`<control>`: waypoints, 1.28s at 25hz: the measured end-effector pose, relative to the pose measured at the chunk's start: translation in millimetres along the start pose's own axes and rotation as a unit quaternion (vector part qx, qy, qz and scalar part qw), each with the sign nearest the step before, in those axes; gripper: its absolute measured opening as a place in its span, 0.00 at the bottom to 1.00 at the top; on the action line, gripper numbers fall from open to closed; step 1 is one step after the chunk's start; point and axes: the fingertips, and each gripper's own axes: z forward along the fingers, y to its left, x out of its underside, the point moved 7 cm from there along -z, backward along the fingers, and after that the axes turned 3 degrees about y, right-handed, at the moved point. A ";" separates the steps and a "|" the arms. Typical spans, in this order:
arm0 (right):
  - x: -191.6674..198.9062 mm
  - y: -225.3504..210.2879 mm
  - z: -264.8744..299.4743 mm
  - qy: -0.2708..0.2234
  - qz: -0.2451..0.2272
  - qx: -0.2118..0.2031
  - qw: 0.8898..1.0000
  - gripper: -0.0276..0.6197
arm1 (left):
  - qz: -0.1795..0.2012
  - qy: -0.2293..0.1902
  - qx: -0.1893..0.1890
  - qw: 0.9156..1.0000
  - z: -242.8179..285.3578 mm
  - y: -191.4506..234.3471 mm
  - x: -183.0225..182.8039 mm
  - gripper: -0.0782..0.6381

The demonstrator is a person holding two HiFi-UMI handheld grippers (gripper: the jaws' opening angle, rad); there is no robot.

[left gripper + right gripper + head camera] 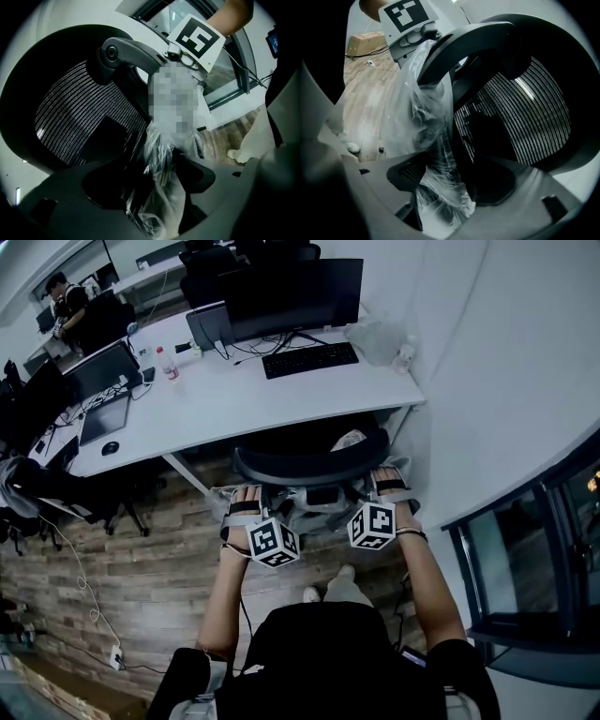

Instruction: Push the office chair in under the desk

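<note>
The black mesh-backed office chair point(309, 463) stands at the near edge of the white desk counter point(234, 399), its seat partly beneath it. The left tool point(246, 495) and right tool point(386, 480) meet the backrest's near side, left and right. Each tool's jaws clamp the chair's frame through clear plastic wrap point(164, 187).

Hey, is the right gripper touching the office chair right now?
Touching. The right gripper view shows the right gripper with its jaws closed on the plastic-wrapped bar at the back of the office chair.
</note>
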 end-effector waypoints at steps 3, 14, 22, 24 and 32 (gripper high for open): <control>-1.8 -4.5 5.5 0.003 0.002 0.001 1.000 0.52 | 0.000 -0.001 0.000 1.000 3.7 5.1 1.6 0.61; -2.4 -26.6 37.7 -0.005 0.009 0.003 1.000 0.52 | -0.006 -0.005 0.000 1.000 31.8 29.7 6.7 0.61; -5.1 -48.4 70.2 -0.012 0.007 0.001 1.000 0.52 | -0.011 -0.004 -0.004 1.000 58.1 52.8 14.4 0.61; -4.7 -53.5 78.1 -0.015 0.007 -0.001 1.000 0.52 | -0.012 -0.003 -0.003 1.000 65.3 57.9 15.7 0.61; -7.7 -74.9 113.3 -0.028 0.000 -0.005 1.000 0.52 | -0.019 0.009 -0.015 1.000 93.0 79.9 23.9 0.61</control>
